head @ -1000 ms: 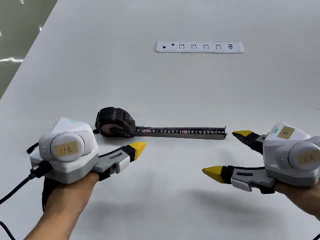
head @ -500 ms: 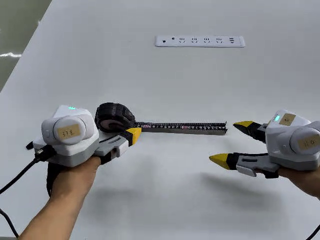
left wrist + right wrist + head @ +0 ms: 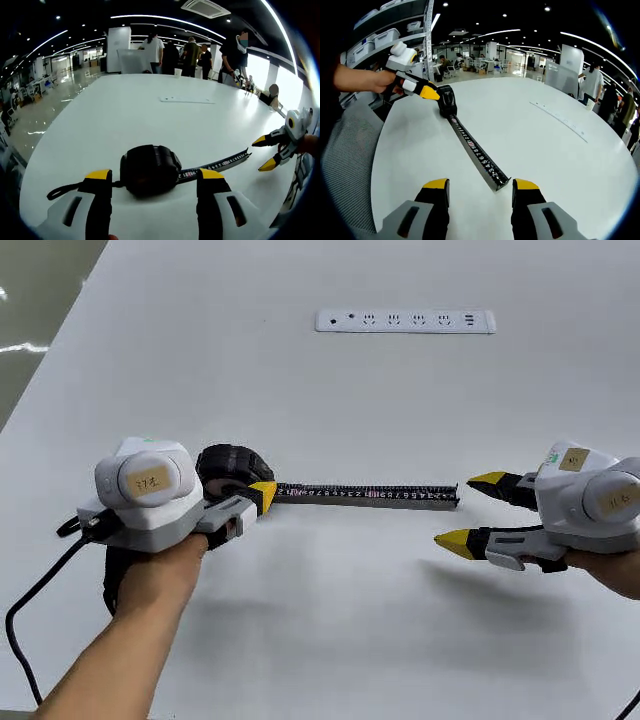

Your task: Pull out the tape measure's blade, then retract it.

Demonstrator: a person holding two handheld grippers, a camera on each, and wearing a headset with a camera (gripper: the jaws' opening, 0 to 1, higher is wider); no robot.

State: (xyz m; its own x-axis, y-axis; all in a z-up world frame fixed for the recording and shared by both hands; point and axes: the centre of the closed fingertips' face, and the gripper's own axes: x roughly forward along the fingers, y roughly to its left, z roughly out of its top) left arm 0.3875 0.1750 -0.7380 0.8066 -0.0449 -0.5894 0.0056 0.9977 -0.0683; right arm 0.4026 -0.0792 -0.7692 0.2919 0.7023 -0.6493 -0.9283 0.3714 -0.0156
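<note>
Step in hand, likely retraction: close left tongs [image 3: 155, 175], spread astride tape measure case [image 3: 150, 169] on white surface [image 3: 330, 640], firmly on case; bring right tongs [image 3: 470, 508], spread just short of end hook [image 3: 502, 181] of drawn-out blade [image 3: 370, 495], onto hook, feeding back slowly to avoid whip.

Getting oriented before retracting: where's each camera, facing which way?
Head view: headset, looking down at the table; left claw, right claw, hands show.
Left gripper view: on the left claw, facing the tape measure case; own jaws show.
Right gripper view: on the right claw, facing the blade end-on; own jaws show.
Shared: all show the extended blade.
</note>
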